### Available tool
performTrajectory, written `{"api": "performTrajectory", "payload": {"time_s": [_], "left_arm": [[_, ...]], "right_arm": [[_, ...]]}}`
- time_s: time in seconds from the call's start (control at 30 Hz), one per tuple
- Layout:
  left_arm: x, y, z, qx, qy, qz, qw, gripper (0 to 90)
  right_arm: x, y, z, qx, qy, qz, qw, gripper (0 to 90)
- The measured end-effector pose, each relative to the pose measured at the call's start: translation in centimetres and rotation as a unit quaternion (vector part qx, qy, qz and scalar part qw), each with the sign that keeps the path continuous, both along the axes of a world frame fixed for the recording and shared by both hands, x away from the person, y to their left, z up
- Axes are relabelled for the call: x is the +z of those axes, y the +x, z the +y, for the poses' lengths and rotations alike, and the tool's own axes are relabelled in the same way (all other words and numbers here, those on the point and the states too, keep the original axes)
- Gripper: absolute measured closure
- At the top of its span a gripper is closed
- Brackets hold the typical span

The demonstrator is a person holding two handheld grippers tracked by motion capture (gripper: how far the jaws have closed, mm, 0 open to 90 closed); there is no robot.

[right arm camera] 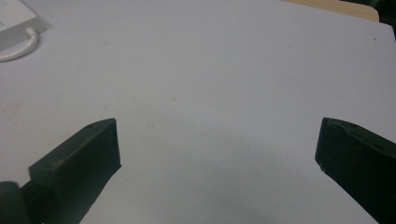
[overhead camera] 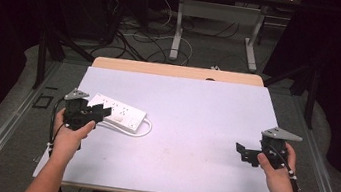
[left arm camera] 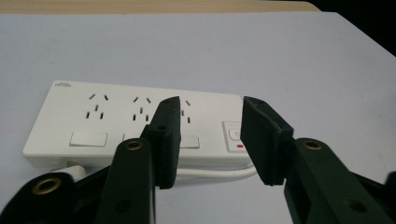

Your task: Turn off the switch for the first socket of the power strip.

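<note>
The flat white plastic power strip (left arm camera: 135, 123) lies on the pale table (overhead camera: 196, 115) before the left gripper (left arm camera: 210, 135), whose jaws stand apart, empty; the right gripper (right arm camera: 217, 154) waits wide open; next, probably lining up on a switch.

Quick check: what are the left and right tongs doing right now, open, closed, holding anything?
Left tongs: open, nothing between them, above the power strip.
Right tongs: wide open, empty, over bare table.
</note>
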State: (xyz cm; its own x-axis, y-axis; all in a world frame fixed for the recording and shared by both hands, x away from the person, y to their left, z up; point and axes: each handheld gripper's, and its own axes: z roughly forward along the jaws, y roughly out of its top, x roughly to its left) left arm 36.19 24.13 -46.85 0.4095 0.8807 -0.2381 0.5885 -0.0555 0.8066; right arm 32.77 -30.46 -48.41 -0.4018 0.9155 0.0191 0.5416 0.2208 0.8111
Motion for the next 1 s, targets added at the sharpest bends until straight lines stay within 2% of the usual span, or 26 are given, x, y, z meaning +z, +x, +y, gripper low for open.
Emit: {"api": "performTrajectory", "payload": {"time_s": [0.1,0.13,0.2,0.37,0.4,0.6,0.67,0.8,1.0], "left_arm": [[0.3,-0.1,-0.1,-0.007,0.002,-0.008,0.9999,50.9],[0.6,-0.2,-0.1,-0.015,0.011,-0.008,0.9998,48.9],[1.1,-0.5,-0.3,-0.022,0.007,-0.018,0.9996,46.5],[1.6,-0.9,-0.5,-0.026,0.010,-0.032,0.9991,41.4],[1.7,-1.1,-0.5,-0.025,0.014,-0.035,0.9990,38.3],[2.1,-1.9,-0.3,-0.023,0.032,-0.054,0.9978,35.9],[2.3,-2.3,-0.1,-0.021,0.042,-0.051,0.9976,34.0],[2.2,-3.0,0.3,-0.018,0.034,-0.047,0.9981,30.5],[2.0,-3.9,0.9,-0.022,0.006,-0.040,0.9989,15.6]], "right_arm": [[0.0,0.0,0.0,-0.001,0.000,0.000,1.0000,0.0],[0.0,0.0,0.0,0.001,-0.001,-0.002,1.0000,0.0],[0.1,0.0,0.0,0.001,-0.001,-0.002,1.0000,0.0],[0.0,0.0,0.0,0.000,0.001,0.000,1.0000,0.0],[0.0,0.0,0.0,0.001,0.002,0.000,1.0000,0.0],[0.0,0.0,0.0,0.001,0.002,-0.001,1.0000,0.0],[0.1,-0.1,0.0,-0.001,0.001,0.000,1.0000,0.0],[0.1,0.0,0.0,0.000,0.000,-0.001,1.0000,0.0],[0.1,0.0,0.1,0.002,0.002,-0.001,1.0000,0.0]]}}
